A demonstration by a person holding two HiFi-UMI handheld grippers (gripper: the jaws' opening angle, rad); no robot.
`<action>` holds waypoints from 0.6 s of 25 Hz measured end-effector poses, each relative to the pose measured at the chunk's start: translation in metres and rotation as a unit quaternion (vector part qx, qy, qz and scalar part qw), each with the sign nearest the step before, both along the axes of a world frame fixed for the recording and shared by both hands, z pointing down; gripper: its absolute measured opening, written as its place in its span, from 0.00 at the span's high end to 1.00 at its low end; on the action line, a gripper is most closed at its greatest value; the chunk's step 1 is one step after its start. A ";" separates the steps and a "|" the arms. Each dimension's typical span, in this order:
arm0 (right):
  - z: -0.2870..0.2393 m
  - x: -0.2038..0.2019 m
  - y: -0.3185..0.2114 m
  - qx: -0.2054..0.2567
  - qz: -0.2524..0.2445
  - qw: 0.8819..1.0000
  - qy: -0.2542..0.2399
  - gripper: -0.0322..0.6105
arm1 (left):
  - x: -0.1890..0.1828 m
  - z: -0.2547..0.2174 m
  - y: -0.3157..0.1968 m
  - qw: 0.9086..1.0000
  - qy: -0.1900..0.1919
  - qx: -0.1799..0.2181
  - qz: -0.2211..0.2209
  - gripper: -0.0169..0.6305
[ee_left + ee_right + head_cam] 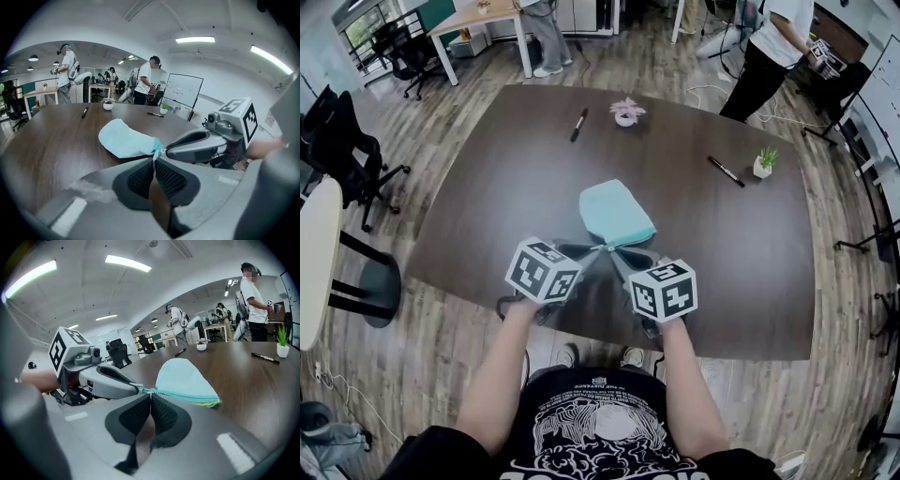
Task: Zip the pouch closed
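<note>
My left claw (153, 159) is clenched on the near tip of the pale blue pouch (126, 140). My right claw (150, 393) is clenched just beside it, on the end of the zipper (188, 397). The pouch lies flat on the dark table (487, 187), toward its near edge. Farther off lie a black marker (578, 124) and a small potted plant (763, 163).

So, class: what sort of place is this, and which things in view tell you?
Most likely an open-plan office or lab: a big dark meeting table with marker pens on it, wheeled office chairs beside it, and a whiteboard beyond.
</note>
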State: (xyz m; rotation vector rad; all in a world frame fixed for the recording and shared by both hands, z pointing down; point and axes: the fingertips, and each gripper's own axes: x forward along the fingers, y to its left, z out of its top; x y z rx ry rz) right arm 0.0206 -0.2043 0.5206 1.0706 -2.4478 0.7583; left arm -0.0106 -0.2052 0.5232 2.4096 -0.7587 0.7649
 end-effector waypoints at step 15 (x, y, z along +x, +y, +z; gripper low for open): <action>0.001 0.000 0.001 0.001 -0.002 1.000 0.000 0.94 | -0.005 0.001 -0.001 1.000 -0.003 -0.002 -0.012 0.94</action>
